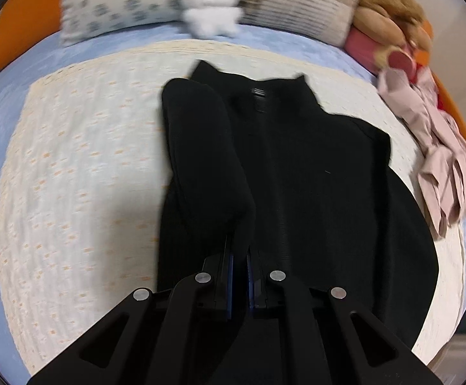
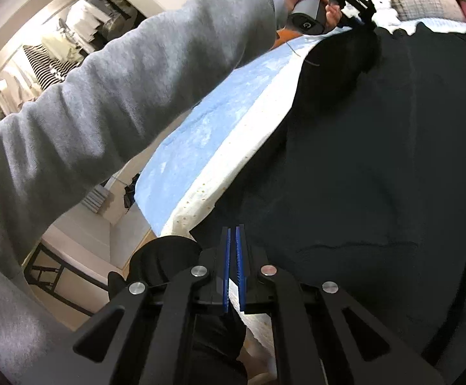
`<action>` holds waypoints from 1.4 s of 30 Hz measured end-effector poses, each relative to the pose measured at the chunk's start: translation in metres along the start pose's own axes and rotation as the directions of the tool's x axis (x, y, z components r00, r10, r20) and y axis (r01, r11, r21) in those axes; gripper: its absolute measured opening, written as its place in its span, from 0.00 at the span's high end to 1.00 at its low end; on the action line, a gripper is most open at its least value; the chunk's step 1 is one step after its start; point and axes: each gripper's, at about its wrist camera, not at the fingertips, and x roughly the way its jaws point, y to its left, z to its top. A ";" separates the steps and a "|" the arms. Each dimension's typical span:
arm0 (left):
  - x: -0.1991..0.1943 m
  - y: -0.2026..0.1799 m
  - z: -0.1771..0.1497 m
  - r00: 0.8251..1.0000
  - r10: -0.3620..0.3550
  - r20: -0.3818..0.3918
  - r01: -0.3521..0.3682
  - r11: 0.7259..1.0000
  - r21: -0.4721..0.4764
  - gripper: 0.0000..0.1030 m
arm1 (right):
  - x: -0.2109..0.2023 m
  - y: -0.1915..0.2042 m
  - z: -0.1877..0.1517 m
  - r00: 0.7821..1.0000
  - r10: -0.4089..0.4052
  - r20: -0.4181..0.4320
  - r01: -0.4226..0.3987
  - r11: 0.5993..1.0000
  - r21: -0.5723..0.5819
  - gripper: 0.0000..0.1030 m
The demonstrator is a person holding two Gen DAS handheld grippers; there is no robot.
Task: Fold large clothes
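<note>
A large black zip-up jacket [image 1: 297, 166] lies spread on a cream blanket [image 1: 82, 160] on the bed, collar toward the pillows. Its left sleeve [image 1: 200, 147] is folded across the body. My left gripper [image 1: 240, 250] is shut on the cuff end of that sleeve and holds it over the jacket. In the right wrist view the jacket [image 2: 377, 160] fills the right side. My right gripper [image 2: 233, 234] is shut at the jacket's bottom corner by the bed edge, with a flap of black cloth beside and under it. The left gripper [image 2: 358, 3] shows far off, held in a hand, with the sleeve hanging from it.
Pillows [image 1: 120, 3], a white plush toy [image 1: 210, 6] and a brown plush toy [image 1: 393, 16] line the head of the bed. A crumpled pink garment [image 1: 441, 160] lies at the right. A grey-sleeved arm [image 2: 104, 96] crosses the right wrist view. The floor [image 2: 123, 231] shows beyond the bed edge.
</note>
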 end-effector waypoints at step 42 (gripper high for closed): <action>-0.095 0.181 -0.165 0.985 -0.160 -0.061 0.155 0.985 -0.071 0.14 | 0.206 0.085 -0.022 0.888 -0.401 -0.226 0.209 0.789 -0.577 0.84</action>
